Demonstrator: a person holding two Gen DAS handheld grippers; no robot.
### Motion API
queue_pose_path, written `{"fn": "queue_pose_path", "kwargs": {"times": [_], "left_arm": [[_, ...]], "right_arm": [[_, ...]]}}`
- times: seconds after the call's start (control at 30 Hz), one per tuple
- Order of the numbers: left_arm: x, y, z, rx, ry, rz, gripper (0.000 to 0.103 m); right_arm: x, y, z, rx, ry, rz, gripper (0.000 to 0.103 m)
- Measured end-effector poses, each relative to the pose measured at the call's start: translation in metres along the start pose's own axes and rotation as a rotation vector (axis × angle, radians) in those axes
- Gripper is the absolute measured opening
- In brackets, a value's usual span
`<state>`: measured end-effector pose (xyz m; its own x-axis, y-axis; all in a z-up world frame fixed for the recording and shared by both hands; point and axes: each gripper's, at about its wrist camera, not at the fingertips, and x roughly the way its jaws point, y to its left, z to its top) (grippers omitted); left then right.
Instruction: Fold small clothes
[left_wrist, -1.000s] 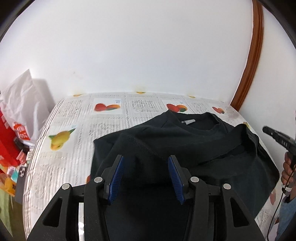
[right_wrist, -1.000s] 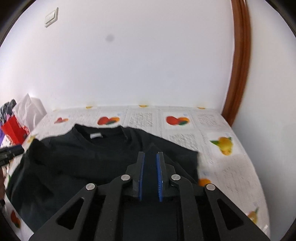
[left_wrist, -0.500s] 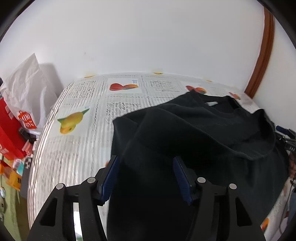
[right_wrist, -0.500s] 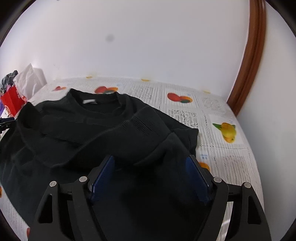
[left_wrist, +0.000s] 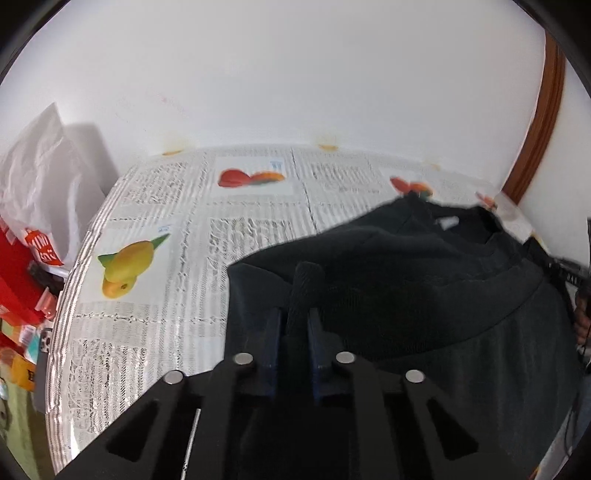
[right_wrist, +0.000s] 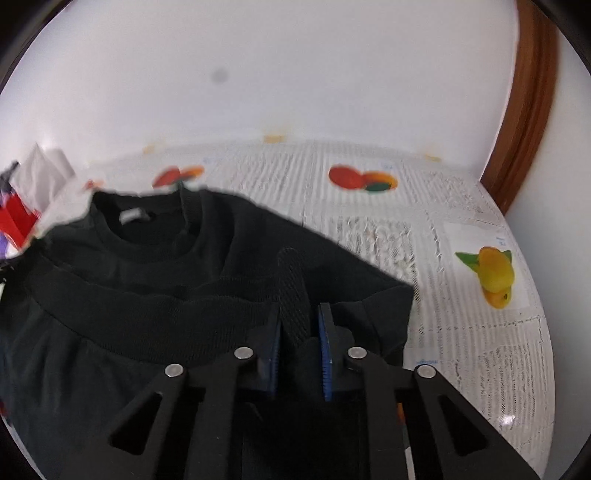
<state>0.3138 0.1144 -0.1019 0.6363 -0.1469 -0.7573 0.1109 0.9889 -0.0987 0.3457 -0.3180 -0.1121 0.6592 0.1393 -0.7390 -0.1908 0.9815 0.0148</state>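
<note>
Nearest to us in the left wrist view, our left claw has just been closing, and its blue ribbed pads now pinch a raised ridge of the black sweater; the knit stands up between them in a narrow, rib-textured fold. In the right wrist view, our right claw has likewise just been closing, and it is clamped on a similar upright pleat of the same sweater, the coarse weave plain to see between the blue pads. Both claws have matte black, angular frames with round silver bolt heads.

The sweater lies spread on the worktop, soft and rumpled. A thick ribbed hem band curves across the body below the round ribbed collar, inside which a small pale label shows. One squared corner of the cloth ends near a printed yellow fruit.

The worktop wears a glossy, lace-patterned white cover with blocks of fine print and fruit pictures. Beyond its left edge we see a crinkled white plastic bag and red packaging. Farthest off rises a smooth white wall, with a curved brown wooden trim at the right.
</note>
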Motion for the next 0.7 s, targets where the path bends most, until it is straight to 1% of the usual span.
{"fn": "queue_pose_path", "kwargs": {"times": [0.07,0.1,0.17,0.2,0.3,0.43,0.53,0.6,0.63,0.67,0.7], "left_arm": [[-0.008,0.006,0.001,-0.035,-0.04,-0.031,0.011],[-0.011,0.007,0.002,-0.046,-0.055,-0.043,0.011],[-0.014,0.008,0.004,-0.051,-0.078,-0.052,0.011],[-0.012,0.007,0.006,-0.049,-0.074,-0.044,0.011],[0.0,0.005,0.009,-0.053,-0.037,-0.026,0.011],[0.017,-0.001,0.007,-0.032,0.016,0.026,0.011],[0.019,-0.003,0.005,-0.018,0.032,0.047,0.015],[0.016,-0.004,0.006,-0.013,0.045,0.051,0.017],[0.013,-0.004,0.006,-0.011,0.051,0.046,0.017],[0.009,-0.004,0.005,-0.008,0.054,0.047,0.021],[0.006,-0.003,0.003,-0.004,0.056,0.053,0.029]], "right_arm": [[-0.019,-0.002,-0.001,0.001,-0.084,0.006,0.013],[-0.032,-0.003,-0.001,0.011,-0.143,0.013,0.013],[-0.044,-0.008,0.0,0.034,-0.203,0.024,0.013],[-0.044,-0.009,0.002,0.042,-0.207,0.017,0.013],[-0.024,-0.008,0.007,0.035,-0.134,-0.023,0.013],[0.011,-0.012,0.005,0.072,0.011,-0.056,0.014],[0.012,-0.013,0.002,0.076,0.034,-0.055,0.016],[0.006,-0.013,0.001,0.077,0.05,-0.059,0.021],[-0.001,-0.013,-0.002,0.083,0.048,-0.068,0.028],[-0.008,-0.014,-0.004,0.085,0.041,-0.069,0.035],[-0.015,-0.014,-0.007,0.084,0.034,-0.077,0.039]]}}
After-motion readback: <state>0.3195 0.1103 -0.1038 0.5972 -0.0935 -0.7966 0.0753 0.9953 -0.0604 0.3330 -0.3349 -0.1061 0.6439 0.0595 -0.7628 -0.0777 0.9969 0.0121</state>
